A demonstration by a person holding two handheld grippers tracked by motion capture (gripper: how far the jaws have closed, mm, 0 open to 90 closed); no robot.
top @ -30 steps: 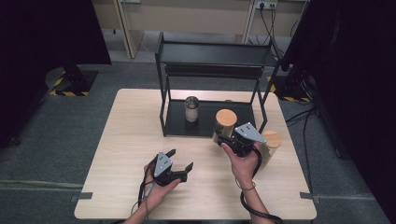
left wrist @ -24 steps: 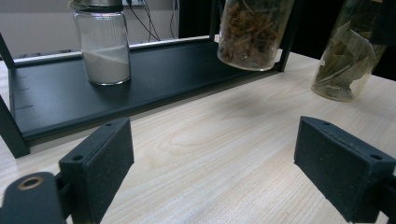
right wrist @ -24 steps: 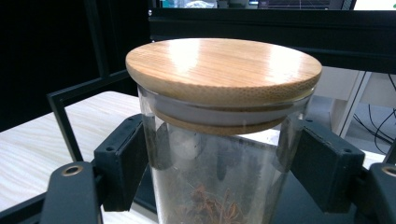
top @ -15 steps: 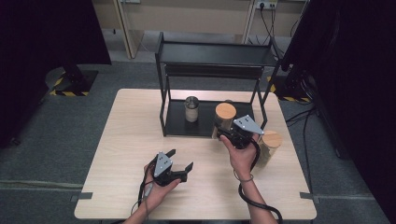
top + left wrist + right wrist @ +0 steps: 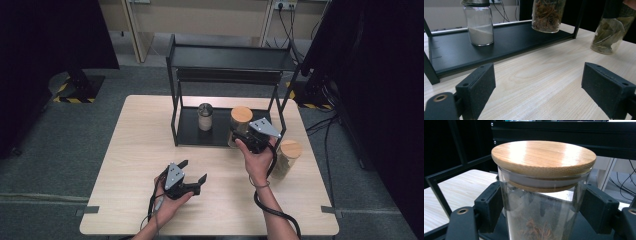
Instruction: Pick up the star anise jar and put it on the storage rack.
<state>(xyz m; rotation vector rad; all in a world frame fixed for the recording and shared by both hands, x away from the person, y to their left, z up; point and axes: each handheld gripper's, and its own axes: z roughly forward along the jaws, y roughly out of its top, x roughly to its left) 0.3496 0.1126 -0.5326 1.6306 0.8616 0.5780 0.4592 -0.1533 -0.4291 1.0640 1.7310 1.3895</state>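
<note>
Moved: right gripper (image 5: 243, 136) with spice jar (image 5: 241, 120) has gone toward 12 o'clock, onto the rack's lower shelf (image 5: 192, 134).
Right gripper: jaws clamp the jar's glass below its bamboo lid (image 5: 543, 157).
Left gripper (image 5: 191, 172): wide open, empty, idle at 7 o'clock.
Neighbours: powder jar (image 5: 205, 116) at the spice jar's 9 o'clock; leaf jar (image 5: 286, 158) at 4 o'clock.
Technique: judged, lower upright, seat flat, then release.

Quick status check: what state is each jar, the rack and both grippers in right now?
Right gripper: shut on the spice jar.
Spice jar: lidded with bamboo, upright, at the rack's lower shelf.
Powder jar: capped, upright, about half full, on the lower shelf.
Leaf jar: lidded, upright, on the table beside the rack.
Rack: upright, top shelf bare.
Left gripper: open, holding nothing.
</note>
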